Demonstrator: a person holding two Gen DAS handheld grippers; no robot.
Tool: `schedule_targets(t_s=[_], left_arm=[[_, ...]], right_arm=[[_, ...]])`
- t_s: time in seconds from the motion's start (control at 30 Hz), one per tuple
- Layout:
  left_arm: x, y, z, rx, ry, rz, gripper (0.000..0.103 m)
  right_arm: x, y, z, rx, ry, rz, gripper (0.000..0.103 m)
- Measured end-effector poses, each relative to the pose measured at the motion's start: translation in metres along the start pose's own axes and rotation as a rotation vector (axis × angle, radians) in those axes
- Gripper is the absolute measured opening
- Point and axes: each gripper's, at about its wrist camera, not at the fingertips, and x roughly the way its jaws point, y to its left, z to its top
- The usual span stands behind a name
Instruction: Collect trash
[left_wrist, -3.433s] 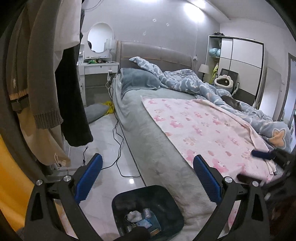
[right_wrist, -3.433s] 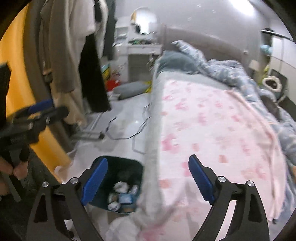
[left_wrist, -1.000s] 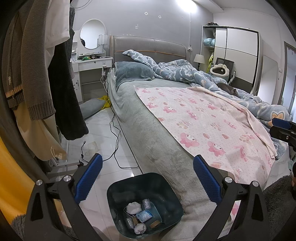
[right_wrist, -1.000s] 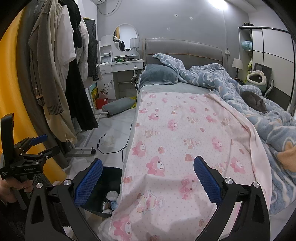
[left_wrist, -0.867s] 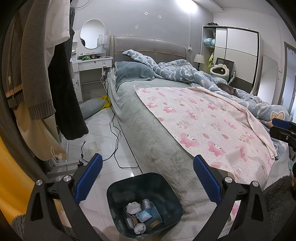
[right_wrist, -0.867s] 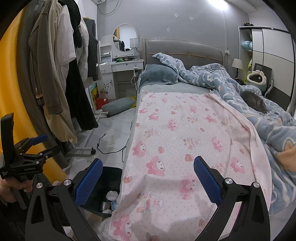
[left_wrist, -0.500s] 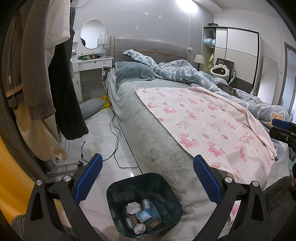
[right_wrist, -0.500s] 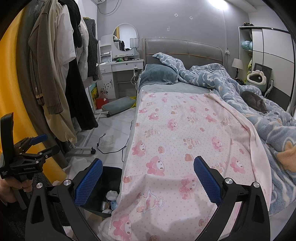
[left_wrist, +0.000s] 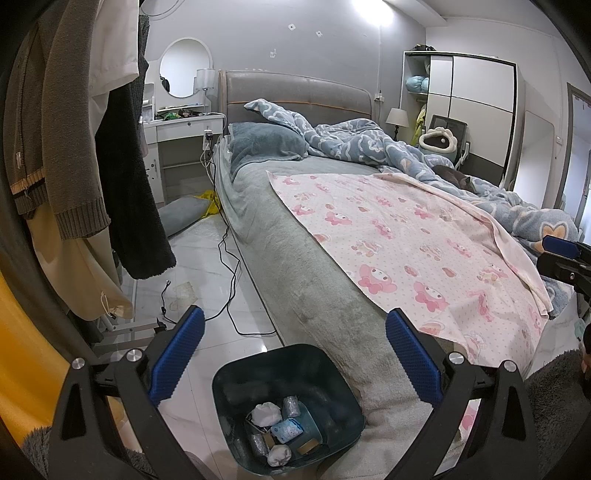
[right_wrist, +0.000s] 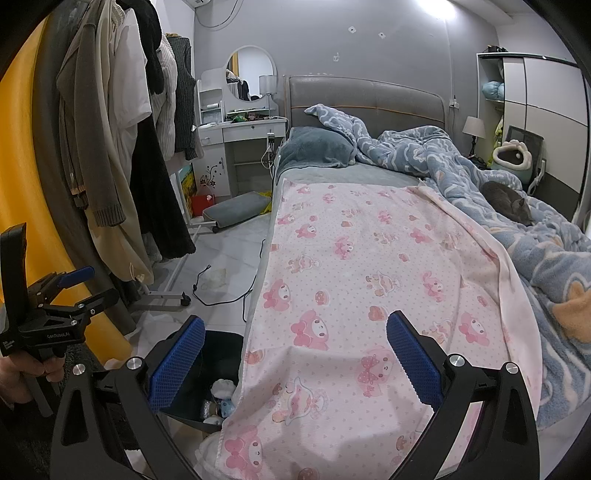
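Down on the floor, the dark bin stands against the foot corner of the bed, with crumpled tissues and wrappers lying at its bottom. Above it hangs the left gripper, jaws wide apart and empty. Over the pink sheet the right gripper likewise gapes, holding nothing.

Dark teal bin, squarish w/ rounded corners, upright on pale tile floor, touching foot corner of bed. Open top, roughly a quarter full: white crumpled tissue wads, silvery foil-like bits, 1 light-blue printed packet, a small brown piece. From the right wrist view it's partly hidden behind pink sheet.
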Motion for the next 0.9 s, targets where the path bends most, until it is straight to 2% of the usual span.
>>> schedule_targets(t_s=[0.9], left_arm=[[-0.0022, 0.0016, 0.0015, -0.033, -0.007, 0.006, 0.1]], right_arm=[[-0.0003, -0.0002, 0.0015, 0.0, 0.002, 0.0, 0.1]])
